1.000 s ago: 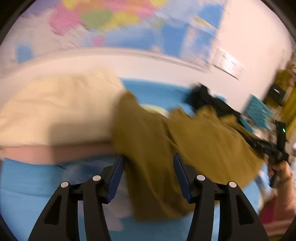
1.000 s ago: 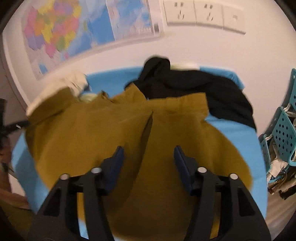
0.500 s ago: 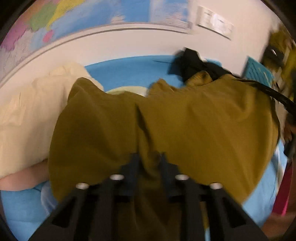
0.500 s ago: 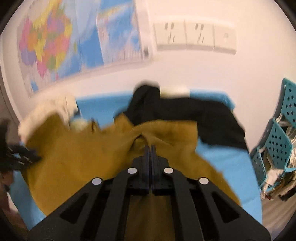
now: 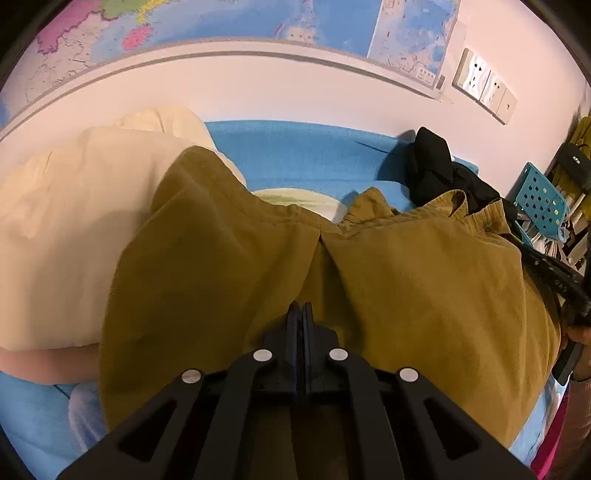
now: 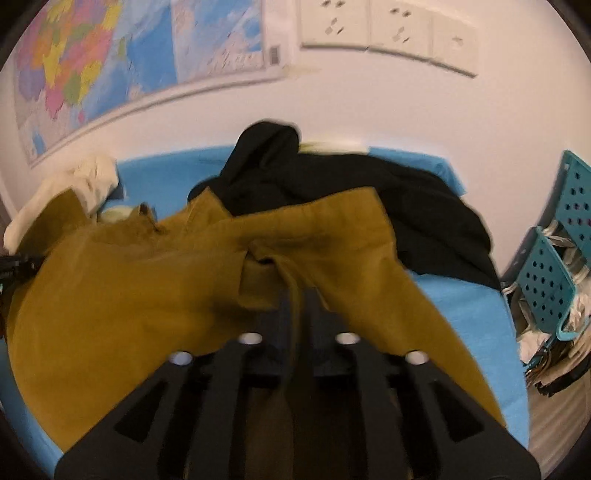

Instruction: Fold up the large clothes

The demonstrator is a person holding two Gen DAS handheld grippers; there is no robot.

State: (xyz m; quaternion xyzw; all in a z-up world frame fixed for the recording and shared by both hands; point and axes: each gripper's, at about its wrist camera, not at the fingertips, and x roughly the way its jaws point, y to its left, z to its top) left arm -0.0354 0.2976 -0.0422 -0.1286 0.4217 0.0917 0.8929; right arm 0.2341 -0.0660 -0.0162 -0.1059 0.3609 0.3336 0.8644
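Observation:
A mustard-olive garment (image 5: 424, 295) lies spread over the blue-covered table (image 5: 295, 155), its waistband at the far side. My left gripper (image 5: 301, 308) is shut, pinching the cloth near its middle seam. In the right wrist view the same garment (image 6: 110, 295) bunches up toward my right gripper (image 6: 298, 295). A fold of cloth runs between its jaws and fills the narrow gap while they are opening. The right gripper (image 5: 565, 284) also shows at the left wrist view's right edge, held by a hand (image 5: 580, 336).
A cream garment (image 5: 74, 221) lies at the left, partly under the mustard one. A black garment (image 6: 369, 192) is heaped at the back right. Teal perforated chairs (image 6: 546, 280) stand to the right of the table. The wall behind carries a map (image 6: 110, 55) and sockets (image 6: 388, 33).
A second ago both grippers stood open over the mustard garment; both then shut on it. The left one has moved further onto the cloth. The right jaws have since parted slightly.

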